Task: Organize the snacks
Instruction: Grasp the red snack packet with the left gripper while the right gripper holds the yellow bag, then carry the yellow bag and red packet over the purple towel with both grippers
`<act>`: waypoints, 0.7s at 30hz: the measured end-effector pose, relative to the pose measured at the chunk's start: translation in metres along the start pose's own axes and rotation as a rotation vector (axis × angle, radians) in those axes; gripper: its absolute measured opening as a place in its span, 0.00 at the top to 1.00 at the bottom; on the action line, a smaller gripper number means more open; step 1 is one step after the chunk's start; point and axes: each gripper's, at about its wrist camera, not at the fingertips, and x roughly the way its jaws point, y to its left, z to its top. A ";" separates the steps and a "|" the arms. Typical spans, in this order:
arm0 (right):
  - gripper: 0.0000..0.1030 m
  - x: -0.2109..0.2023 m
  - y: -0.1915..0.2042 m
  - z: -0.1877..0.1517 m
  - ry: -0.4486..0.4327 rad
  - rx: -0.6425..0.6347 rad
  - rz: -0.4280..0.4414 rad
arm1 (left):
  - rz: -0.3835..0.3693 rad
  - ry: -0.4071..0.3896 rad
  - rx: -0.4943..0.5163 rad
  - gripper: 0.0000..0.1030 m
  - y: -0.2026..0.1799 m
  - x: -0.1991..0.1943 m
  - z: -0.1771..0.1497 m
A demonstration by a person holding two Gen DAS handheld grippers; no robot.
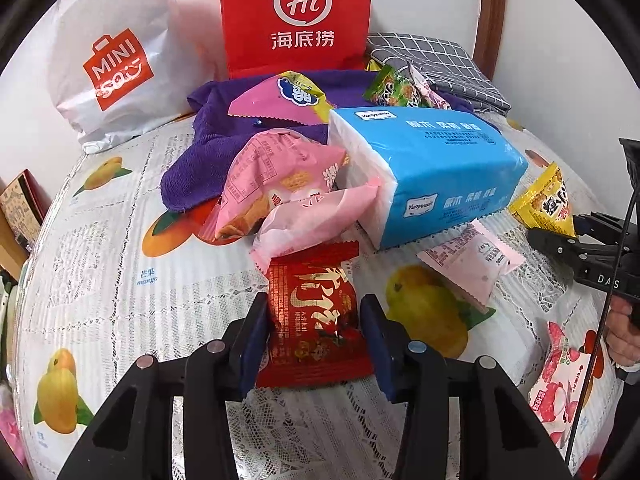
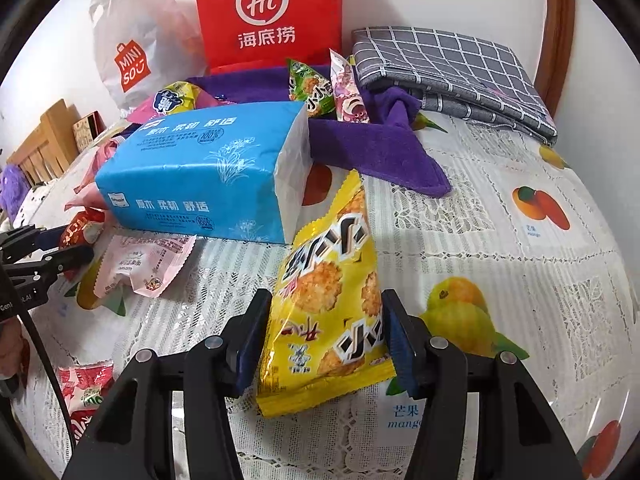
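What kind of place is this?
Probably a home, maybe a dining table: a fruit-print tablecloth, shopping bags, a tissue pack and a wooden bed frame behind.

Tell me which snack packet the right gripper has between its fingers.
The yellow rice-cracker packet, the only yellow one, pinched at its lower end by the right gripper. The red packet is in the left gripper; the pink ones lie loose.

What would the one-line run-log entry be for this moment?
left gripper: shut on red snack packet | right gripper: shut on yellow rice-cracker packet | blue tissue pack: on table, untouched
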 end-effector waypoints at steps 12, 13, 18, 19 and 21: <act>0.56 -0.002 0.001 0.001 -0.008 -0.008 -0.009 | -0.061 0.018 -0.018 0.62 0.002 -0.007 -0.005; 0.57 -0.002 0.002 0.001 -0.005 -0.016 -0.016 | -0.078 0.028 -0.018 0.62 0.001 -0.010 -0.006; 0.58 -0.015 0.006 0.007 0.011 -0.033 -0.017 | -0.090 0.034 -0.002 0.61 -0.003 -0.031 -0.011; 0.58 -0.022 0.006 0.011 -0.003 -0.027 0.003 | -0.094 0.030 -0.006 0.62 -0.003 -0.034 -0.010; 0.58 -0.035 0.006 0.017 -0.027 -0.016 0.019 | -0.115 0.024 -0.021 0.61 -0.003 -0.043 -0.007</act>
